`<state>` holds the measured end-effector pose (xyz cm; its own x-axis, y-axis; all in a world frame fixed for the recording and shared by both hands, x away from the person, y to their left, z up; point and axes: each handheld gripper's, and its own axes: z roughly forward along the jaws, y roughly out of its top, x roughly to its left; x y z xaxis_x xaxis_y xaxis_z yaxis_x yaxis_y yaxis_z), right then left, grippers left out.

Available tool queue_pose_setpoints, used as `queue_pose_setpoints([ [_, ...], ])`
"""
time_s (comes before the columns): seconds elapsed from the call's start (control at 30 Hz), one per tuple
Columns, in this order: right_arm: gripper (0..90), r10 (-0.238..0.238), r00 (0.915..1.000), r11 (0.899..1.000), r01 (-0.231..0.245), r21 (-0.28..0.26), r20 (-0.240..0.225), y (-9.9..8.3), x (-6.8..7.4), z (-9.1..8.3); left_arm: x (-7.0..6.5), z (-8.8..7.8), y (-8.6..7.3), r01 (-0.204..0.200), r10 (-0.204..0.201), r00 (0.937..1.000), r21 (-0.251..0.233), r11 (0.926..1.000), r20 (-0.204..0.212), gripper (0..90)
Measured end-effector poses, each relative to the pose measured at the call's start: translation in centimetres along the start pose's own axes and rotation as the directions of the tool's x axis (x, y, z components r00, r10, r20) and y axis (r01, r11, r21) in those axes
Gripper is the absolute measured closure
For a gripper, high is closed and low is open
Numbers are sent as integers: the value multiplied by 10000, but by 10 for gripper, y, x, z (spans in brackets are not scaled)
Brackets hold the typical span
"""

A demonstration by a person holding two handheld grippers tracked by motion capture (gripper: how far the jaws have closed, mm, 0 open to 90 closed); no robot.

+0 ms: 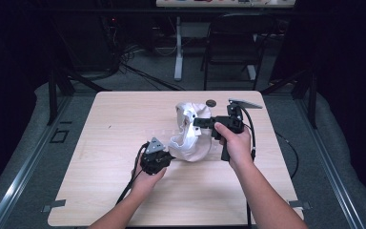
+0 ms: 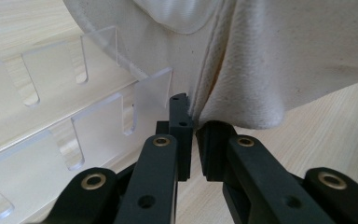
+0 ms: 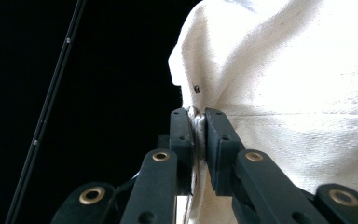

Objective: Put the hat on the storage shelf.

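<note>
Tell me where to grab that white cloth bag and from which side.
Take the cloth bag by its seamed rim, edge-on from the side: the hem is a thin folded ridge that shut jaws can pinch. The left hand-held gripper and right hand-held gripper hold it that way.

No lettering, label, brand or number can be read on anything here.

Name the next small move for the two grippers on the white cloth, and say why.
Probably draw the grippers apart to spread the white cloth. The left gripper is shut on its low edge near the table, beside a clear slotted rack; the right gripper is shut on a seam higher up. Between them the cloth hangs bunched and folded, so tension would likely open it out.
</note>
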<state>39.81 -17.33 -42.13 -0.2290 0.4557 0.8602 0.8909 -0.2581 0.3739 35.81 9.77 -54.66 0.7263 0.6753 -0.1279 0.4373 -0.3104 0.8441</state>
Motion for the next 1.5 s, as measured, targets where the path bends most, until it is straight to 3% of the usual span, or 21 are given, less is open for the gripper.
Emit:
queue_pose_setpoints([
  [0.4,821,11,9999,9999,-10,-109,136,-1,-6,-3,-1,-1,-2,168,-168,9999,-86,9998,-5,827],
  [0.6,820,-50,9997,9999,54,-148,254,-1,-7,-6,-2,-9,-2,120,-119,9999,-227,9997,68,699],
  [0.9,814,-216,9988,9992,231,-326,447,-2,-5,-12,1,-34,-6,300,-302,9995,-226,9993,-99,604],
  [1.07,802,-367,9976,9989,383,-259,589,-4,-4,-15,5,-50,-11,-4,-1,9994,-152,9999,-352,585],
  [1.27,762,-597,9956,9972,628,-406,718,-6,0,-19,12,-67,-25,-15,21,9992,162,9999,-394,571],
  [1.4,751,-600,9964,9969,629,-478,600,-7,2,-24,19,-76,-34,-232,256,9974,363,9991,-676,563],
  [1.5,739,-681,9961,9965,706,-455,555,-8,4,-27,27,-81,-41,-90,129,9966,489,9988,-813,560],
])
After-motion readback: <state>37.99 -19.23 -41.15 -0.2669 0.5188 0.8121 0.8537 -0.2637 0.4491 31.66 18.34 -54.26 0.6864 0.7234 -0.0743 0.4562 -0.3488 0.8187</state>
